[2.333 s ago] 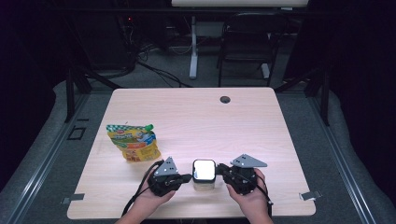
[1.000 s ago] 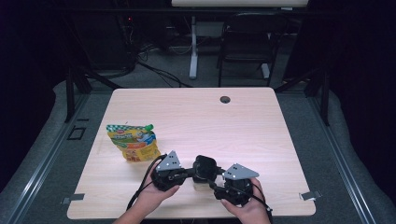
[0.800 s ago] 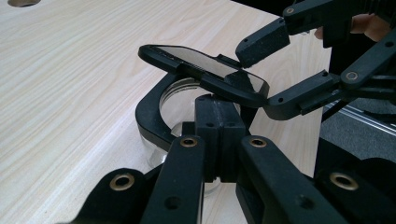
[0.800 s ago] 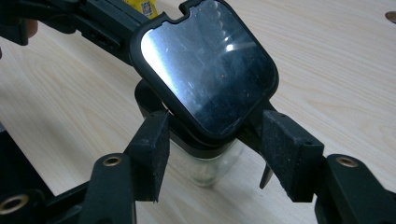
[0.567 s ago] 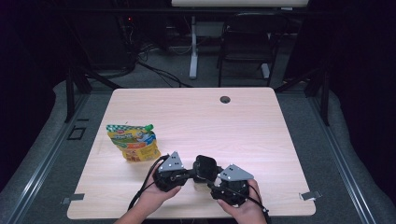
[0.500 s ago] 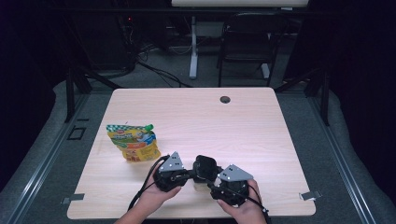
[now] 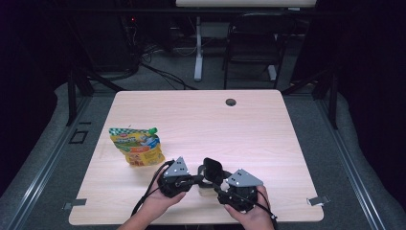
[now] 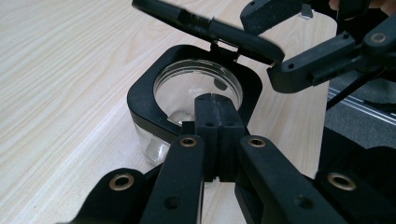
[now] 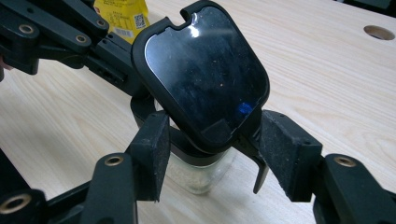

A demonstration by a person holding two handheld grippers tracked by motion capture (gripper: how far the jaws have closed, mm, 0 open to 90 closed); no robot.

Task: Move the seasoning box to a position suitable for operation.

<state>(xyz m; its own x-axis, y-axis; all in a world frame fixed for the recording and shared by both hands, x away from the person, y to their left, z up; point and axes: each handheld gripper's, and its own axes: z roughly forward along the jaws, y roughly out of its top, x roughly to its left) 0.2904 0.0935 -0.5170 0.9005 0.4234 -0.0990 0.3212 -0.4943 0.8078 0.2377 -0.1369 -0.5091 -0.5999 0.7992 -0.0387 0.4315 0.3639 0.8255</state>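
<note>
I am opening the small clear glass jar with the black square collar [image 8: 187, 100]. It sits at the near edge of the pale wooden table [image 7: 268, 124], at about 6 o'clock. Its shiny black hinged lid [image 9: 205, 70] stands tipped up. My left gripper [image 8: 215, 108] is squeezed shut, resting on the jar's near rim. My right gripper [image 9: 212, 144] is spread wide, one jaw on each side of the lid, and I cannot tell if the pads touch it. Next I think I must swing the lid fully back, slowly, so the jar stays put.
</note>
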